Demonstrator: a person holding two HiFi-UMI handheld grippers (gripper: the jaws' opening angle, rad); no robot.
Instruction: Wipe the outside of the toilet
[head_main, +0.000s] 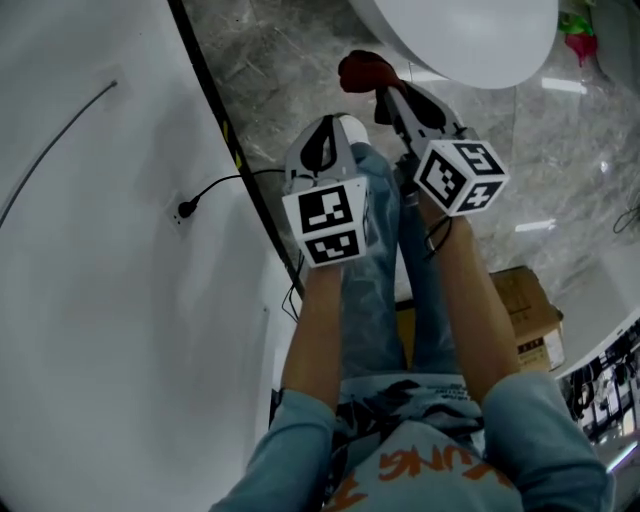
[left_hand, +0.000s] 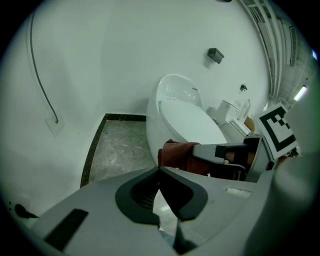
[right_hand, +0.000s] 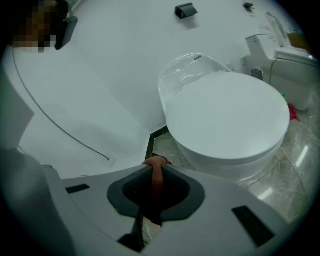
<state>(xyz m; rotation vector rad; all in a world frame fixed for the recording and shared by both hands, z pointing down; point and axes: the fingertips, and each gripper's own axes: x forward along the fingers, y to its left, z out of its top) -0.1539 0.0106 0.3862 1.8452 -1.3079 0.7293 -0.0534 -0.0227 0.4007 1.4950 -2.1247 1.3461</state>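
Note:
A white toilet (right_hand: 225, 115) with its lid down stands against the white wall; its front rim (head_main: 470, 40) shows at the top of the head view. My right gripper (head_main: 385, 88) is shut on a dark red cloth (head_main: 362, 70), held just short of the bowl's front. The cloth (right_hand: 156, 172) shows pinched between the jaws in the right gripper view, and the cloth (left_hand: 177, 155) also hangs beside the bowl (left_hand: 182, 117) in the left gripper view. My left gripper (head_main: 330, 135) is shut with nothing in it, beside the right one.
A white wall panel (head_main: 90, 250) with a black floor trim (head_main: 235, 150) runs along the left, a black cable (head_main: 205, 195) plugged into it. A cardboard box (head_main: 525, 310) lies behind on the grey marble floor (head_main: 290, 70). More white fixtures (right_hand: 280, 57) stand at the far right.

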